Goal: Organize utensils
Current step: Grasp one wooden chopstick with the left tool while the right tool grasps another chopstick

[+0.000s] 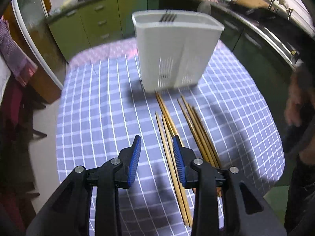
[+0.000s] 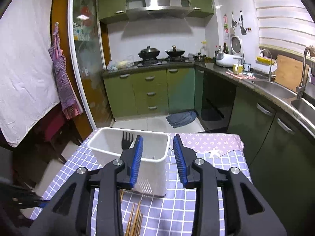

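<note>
A white plastic utensil holder (image 1: 173, 51) stands on the checked tablecloth, with a black fork (image 1: 167, 17) upright inside it. Several wooden chopsticks (image 1: 189, 123) lie on the cloth in front of the holder. My left gripper (image 1: 157, 139) hovers open over the cloth, nothing between its blue pads; its right finger lies over the nearest chopsticks. In the right wrist view the holder (image 2: 155, 169) and the black fork (image 2: 127, 140) sit just ahead. My right gripper (image 2: 158, 139) is open and empty above the holder's right end. Chopstick tips (image 2: 135, 218) show below it.
The table (image 1: 94, 106) is small, its cloth edges dropping off on the left and right. A person's hand and sleeve (image 1: 299, 106) show at the right edge. Green kitchen cabinets (image 2: 151, 90), a stove with woks and a sink counter (image 2: 275, 90) lie beyond the table.
</note>
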